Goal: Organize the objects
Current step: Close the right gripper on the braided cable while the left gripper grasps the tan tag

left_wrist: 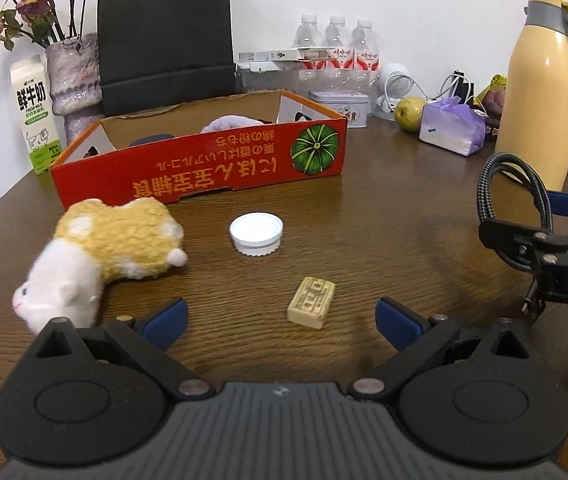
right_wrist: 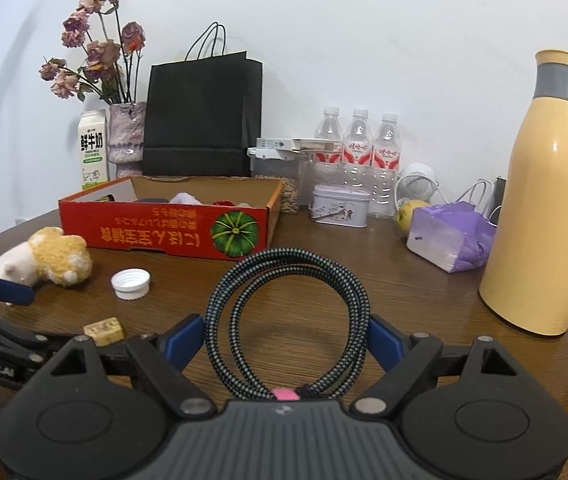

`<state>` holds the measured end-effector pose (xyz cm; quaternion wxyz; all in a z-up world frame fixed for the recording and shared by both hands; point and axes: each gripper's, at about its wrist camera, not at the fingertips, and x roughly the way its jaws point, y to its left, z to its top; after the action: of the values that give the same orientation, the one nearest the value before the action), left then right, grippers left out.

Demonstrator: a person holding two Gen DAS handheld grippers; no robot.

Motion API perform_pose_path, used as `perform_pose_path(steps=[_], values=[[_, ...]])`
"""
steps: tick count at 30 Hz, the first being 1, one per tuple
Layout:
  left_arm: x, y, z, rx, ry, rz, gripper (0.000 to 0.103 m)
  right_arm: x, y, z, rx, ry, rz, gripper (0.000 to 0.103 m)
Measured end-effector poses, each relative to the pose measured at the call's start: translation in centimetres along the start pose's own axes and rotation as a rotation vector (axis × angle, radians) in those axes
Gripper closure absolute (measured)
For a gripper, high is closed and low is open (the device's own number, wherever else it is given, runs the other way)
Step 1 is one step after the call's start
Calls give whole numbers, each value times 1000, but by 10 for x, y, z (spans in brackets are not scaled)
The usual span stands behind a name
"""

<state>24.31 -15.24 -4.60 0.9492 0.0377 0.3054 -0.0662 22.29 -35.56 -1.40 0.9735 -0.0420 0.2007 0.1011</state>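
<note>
The right gripper (right_wrist: 286,340) has its jaws clamped wide across a coiled braided cable (right_wrist: 288,320), the blue pads pressing the coil's two sides, and it hangs over the near part of the table (right_wrist: 404,300) with the red cardboard box (right_wrist: 163,232) ahead and to the left. The left gripper (left_wrist: 281,318) is empty, jaws well apart, low over the table with a small cream mahjong tile (left_wrist: 311,302) lying just ahead between its fingers. Beyond that sits a white bottle cap (left_wrist: 256,234), and to the left a plush hamster (left_wrist: 103,248) lies on its side near the box's front wall.

The risk, as I read it: the coil is springy and held only by its sides (no pinch on a single strand), so a tilt or a knock on the box rim could let a loop slip out and unwind. The two grippers are also near each other, and crossing paths could bump the tile or cap away.

Hard to tell: the box's contents. Only a purplish soft lump (left_wrist: 229,123) and some dark and red bits peek over the wall. The cable's plug ends are hidden behind the gripper body.
</note>
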Motion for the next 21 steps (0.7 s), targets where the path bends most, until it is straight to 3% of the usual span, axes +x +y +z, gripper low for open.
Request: perform_pose_path(steps=[6, 12, 15, 17, 21], values=[[13, -12, 6, -13, 18, 21, 10, 2, -9, -1, 3, 17, 10, 17], [23, -19, 10, -34, 49, 18, 28, 1, -8, -2, -7, 14, 29, 17], [24, -23, 11, -32, 47, 11, 53, 1, -8, -2, -9, 13, 28, 17], [23, -25, 11, -32, 41, -4, 79, 1, -9, -2, -9, 12, 28, 17], [21, -26, 10, -22, 30, -22, 81, 0, -8, -2, -7, 10, 27, 17]])
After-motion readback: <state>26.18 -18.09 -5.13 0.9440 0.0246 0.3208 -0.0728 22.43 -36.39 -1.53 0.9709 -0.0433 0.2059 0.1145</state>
